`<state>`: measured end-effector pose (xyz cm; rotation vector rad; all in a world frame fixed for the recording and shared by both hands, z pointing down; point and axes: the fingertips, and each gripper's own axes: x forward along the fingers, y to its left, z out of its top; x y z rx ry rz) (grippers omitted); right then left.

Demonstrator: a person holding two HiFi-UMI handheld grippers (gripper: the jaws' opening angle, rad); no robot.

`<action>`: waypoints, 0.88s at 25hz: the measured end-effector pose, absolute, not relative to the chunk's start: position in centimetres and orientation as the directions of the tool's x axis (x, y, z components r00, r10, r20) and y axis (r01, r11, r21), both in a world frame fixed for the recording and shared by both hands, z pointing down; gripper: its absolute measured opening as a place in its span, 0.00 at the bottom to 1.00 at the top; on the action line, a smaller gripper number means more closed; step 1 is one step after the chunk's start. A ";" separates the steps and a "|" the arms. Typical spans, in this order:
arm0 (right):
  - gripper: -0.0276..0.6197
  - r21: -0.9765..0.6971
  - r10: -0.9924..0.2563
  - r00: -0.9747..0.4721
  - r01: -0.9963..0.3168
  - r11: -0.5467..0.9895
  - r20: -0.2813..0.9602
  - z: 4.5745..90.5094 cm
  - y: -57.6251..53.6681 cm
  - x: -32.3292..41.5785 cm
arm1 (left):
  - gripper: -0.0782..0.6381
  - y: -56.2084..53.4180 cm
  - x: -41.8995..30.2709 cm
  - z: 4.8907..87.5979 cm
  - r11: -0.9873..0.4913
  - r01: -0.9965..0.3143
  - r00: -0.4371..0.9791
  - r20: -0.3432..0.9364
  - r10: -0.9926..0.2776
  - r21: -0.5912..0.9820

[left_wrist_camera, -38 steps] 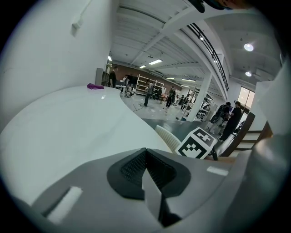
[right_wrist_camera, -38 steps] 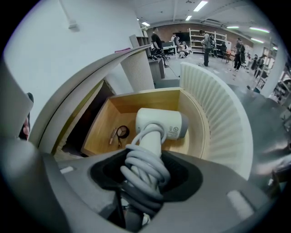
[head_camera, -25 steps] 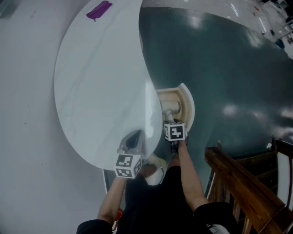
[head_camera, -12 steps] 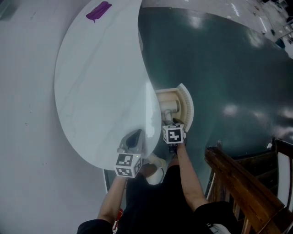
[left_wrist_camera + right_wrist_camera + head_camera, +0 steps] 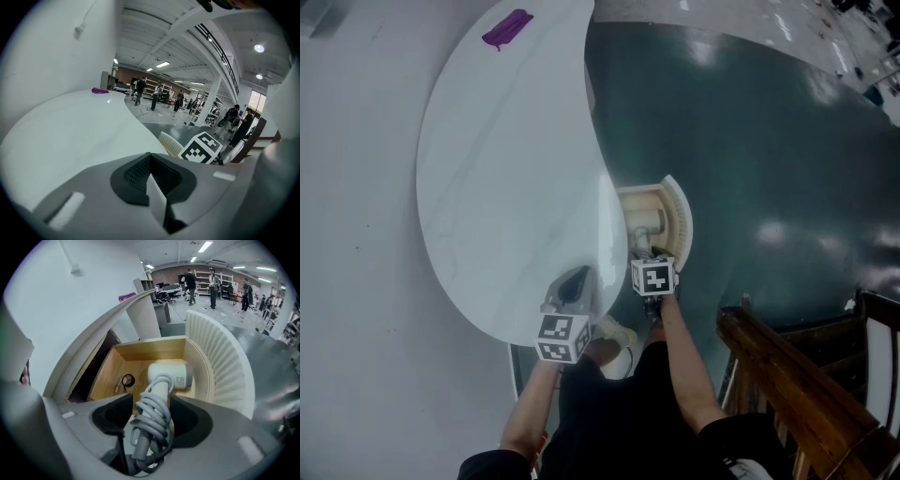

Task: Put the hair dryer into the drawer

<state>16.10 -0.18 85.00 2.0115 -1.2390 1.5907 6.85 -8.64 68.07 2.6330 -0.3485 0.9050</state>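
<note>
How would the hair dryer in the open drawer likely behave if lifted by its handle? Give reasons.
The hair dryer is probably rigid but top-heavy, its bulky head beyond the slim handle. The cord coiled round that handle looks rubbery, likely grippy, though loops might shift.

The desk (image 5: 497, 169) was glossy white with faint grey veining, and a purple thing (image 5: 506, 27) lay at its twelve o'clock end. At its four o'clock edge, the drawer (image 5: 150, 348) was pale wood inside with a white ribbed front. The hair dryer (image 5: 171, 374) was white, its cord grey. The floor (image 5: 750, 122) was dark teal. The left gripper (image 5: 574, 284) was grey, its cube patterned in black-and-white squares.
</note>
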 end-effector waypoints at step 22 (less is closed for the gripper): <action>0.41 -0.244 -0.608 0.116 -0.845 -0.476 0.785 69.7 -1.7 16.8 | 0.12 -7.8 6.1 59.7 -0.905 -0.368 0.813 0.546 -0.202 0.213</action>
